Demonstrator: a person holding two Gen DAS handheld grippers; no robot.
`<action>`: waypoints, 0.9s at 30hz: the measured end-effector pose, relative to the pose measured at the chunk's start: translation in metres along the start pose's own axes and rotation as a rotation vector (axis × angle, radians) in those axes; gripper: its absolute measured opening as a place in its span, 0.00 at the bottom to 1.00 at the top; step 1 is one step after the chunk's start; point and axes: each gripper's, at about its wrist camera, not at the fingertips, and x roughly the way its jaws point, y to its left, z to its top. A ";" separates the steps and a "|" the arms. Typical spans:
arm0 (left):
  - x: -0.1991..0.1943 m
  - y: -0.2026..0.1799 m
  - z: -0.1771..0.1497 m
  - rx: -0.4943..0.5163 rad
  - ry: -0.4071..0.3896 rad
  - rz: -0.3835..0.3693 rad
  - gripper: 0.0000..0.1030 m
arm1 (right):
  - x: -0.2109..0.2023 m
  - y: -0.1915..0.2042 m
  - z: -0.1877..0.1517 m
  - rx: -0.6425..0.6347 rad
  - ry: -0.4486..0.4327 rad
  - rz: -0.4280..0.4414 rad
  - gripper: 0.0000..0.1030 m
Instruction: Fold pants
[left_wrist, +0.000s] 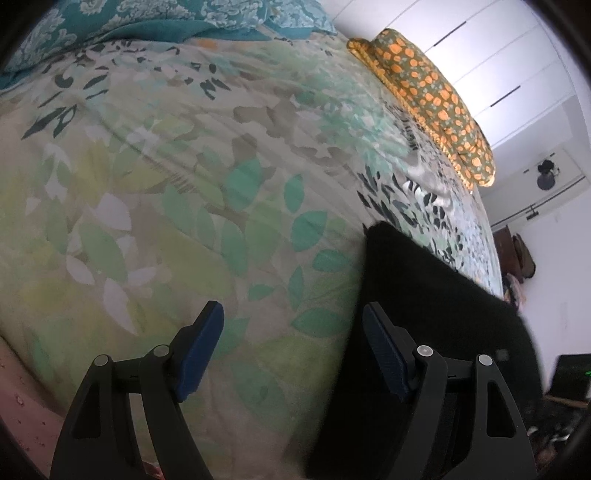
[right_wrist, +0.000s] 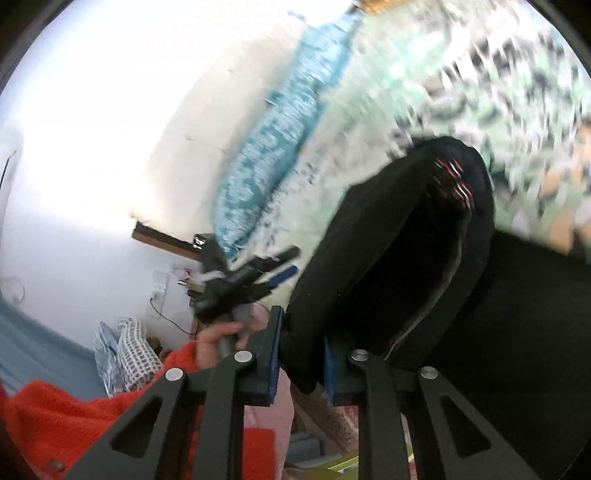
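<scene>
The black pants (left_wrist: 436, 295) lie on the leaf-print bedspread (left_wrist: 166, 184) at the right of the left wrist view. My left gripper (left_wrist: 291, 350) is open and empty, hovering over the bedspread just left of the pants' edge. In the blurred right wrist view my right gripper (right_wrist: 301, 354) is shut on the waistband end of the black pants (right_wrist: 388, 258) and holds it lifted off the bed. The left gripper (right_wrist: 273, 273) shows there too, held in a hand to the left.
A green and orange flowered bolster (left_wrist: 432, 96) lies at the far side of the bed. Teal patterned pillows (left_wrist: 147, 18) sit at the head. White wardrobe doors (left_wrist: 498, 55) stand beyond. An orange sleeve (right_wrist: 74, 413) is at lower left.
</scene>
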 end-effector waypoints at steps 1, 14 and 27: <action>0.000 -0.001 0.000 0.001 0.001 -0.003 0.76 | -0.011 0.002 0.000 -0.010 -0.008 -0.004 0.19; 0.000 -0.037 -0.010 0.166 0.013 0.013 0.76 | -0.074 -0.104 -0.066 0.163 0.190 -0.523 0.19; 0.011 -0.165 -0.093 0.691 0.099 -0.046 0.80 | -0.133 -0.039 0.006 -0.068 -0.053 -0.634 0.41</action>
